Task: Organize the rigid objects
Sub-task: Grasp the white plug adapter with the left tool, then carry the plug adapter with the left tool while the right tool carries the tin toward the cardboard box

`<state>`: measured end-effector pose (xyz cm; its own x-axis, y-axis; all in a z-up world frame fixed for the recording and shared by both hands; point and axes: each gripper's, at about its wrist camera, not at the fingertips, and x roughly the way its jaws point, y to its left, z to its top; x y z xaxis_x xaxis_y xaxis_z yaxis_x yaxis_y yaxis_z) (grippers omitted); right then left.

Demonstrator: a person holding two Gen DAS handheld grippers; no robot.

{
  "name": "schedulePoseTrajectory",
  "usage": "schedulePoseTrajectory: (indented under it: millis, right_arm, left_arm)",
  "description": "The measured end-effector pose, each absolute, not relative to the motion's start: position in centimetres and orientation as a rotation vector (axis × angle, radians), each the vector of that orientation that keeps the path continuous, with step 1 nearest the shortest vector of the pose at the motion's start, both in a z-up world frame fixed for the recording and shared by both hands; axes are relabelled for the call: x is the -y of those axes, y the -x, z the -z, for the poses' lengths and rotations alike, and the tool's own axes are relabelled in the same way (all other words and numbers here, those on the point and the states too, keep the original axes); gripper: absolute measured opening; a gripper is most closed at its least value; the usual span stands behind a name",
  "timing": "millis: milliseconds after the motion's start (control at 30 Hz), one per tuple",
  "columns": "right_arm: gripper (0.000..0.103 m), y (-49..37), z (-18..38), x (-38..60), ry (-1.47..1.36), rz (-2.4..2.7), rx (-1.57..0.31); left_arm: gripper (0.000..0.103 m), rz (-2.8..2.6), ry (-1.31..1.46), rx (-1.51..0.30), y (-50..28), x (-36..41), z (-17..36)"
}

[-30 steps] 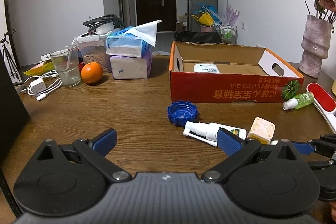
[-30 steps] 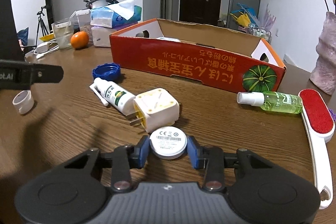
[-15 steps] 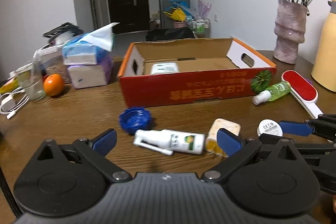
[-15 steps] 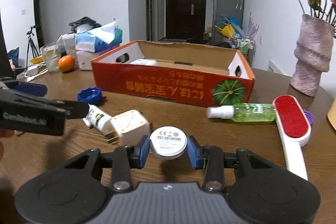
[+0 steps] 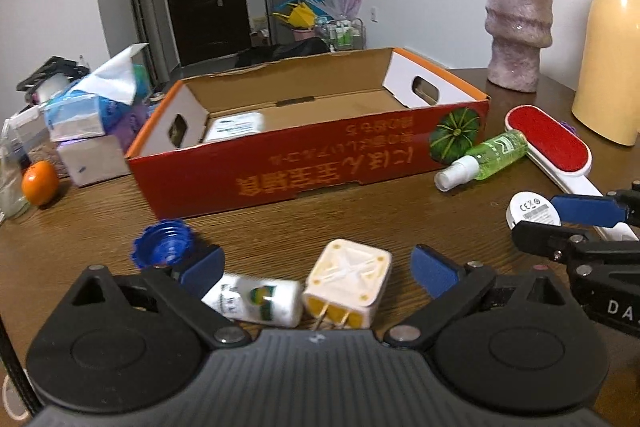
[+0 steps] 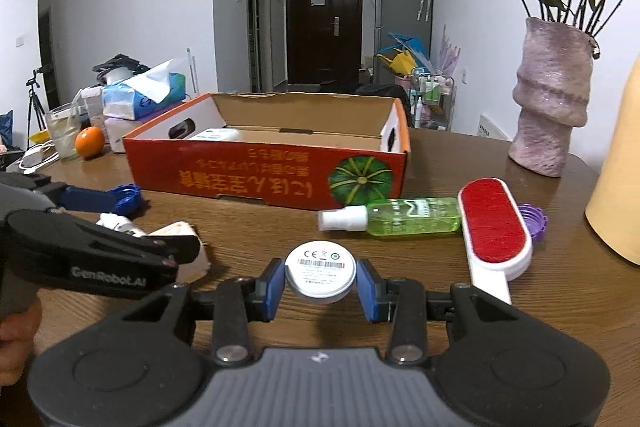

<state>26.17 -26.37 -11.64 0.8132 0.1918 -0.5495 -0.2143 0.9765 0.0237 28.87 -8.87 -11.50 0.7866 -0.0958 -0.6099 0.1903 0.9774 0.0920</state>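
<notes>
A round white disc (image 6: 320, 277) is being gripped by the right gripper (image 6: 320, 291); the left gripper (image 5: 316, 267), open, is being lowered over a cream plug adapter (image 5: 347, 277), with the orange cardboard box (image 5: 320, 167) nearly empty.

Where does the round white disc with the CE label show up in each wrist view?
Left wrist: the white disc sits at the right edge, clamped by the right gripper.
Right wrist: white disc is bottom centre, between the blue pads.
Shared landmark: the red cardboard box behind it.
</notes>
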Motion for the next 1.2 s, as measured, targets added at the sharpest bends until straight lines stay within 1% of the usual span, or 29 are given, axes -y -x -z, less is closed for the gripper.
schedulePoseTrajectory:
  millis: [67, 133, 233, 333, 567, 633, 667, 700, 767, 800, 1200]
  right_arm:
    - [0.038, -26.3, 11.7, 26.7, 0.041, -0.213, -0.584]
    - [0.038, -26.4, 11.8, 27.0, 0.042, -0.21, -0.585]
    - [0.038, -26.4, 11.9, 27.3, 0.046, -0.209, -0.588]
    - [0.038, -26.4, 12.1, 27.5, 0.053, -0.212, -0.591]
    - [0.038, -26.4, 12.2, 27.6, 0.063, -0.213, -0.597]
    - [0.038, -26.3, 12.2, 27.6, 0.064, -0.214, -0.596]
    - [0.038, -26.3, 12.2, 27.6, 0.063, -0.214, -0.596]
    - [0.038, -26.3, 12.2, 27.6, 0.064, -0.214, -0.595]
    - [0.038, -26.3, 12.2, 27.6, 0.064, -0.216, -0.594]
    - [0.038, -26.3, 12.2, 27.6, 0.065, -0.217, -0.594]
    - [0.038, -26.0, 11.9, 27.6, 0.063, -0.225, -0.581]
  left_arm:
    - [0.094, 0.167, -0.152, -0.656, -29.3, 9.2, 11.8]
    - [0.085, 0.19, -0.154, -0.67, -29.7, 9.6, 12.2]
    - [0.075, 0.218, -0.163, -0.691, -30.1, 10.2, 12.8]
    - [0.07, 0.232, -0.166, -0.708, -30.3, 10.4, 13.4]
    - [0.064, 0.252, -0.13, -0.733, -30.5, 10.1, 13.8]
    - [0.056, 0.25, -0.136, -0.728, -30.4, 10.3, 13.9]
    - [0.054, 0.256, -0.131, -0.728, -30.3, 10.3, 13.8]
    - [0.048, 0.265, -0.119, -0.73, -30.2, 10.2, 13.8]
    - [0.044, 0.265, -0.116, -0.728, -29.9, 10.3, 13.8]
    - [0.04, 0.265, -0.115, -0.727, -29.9, 10.3, 13.8]
    - [0.04, 0.255, -0.083, -0.711, -28.8, 10.2, 13.1]
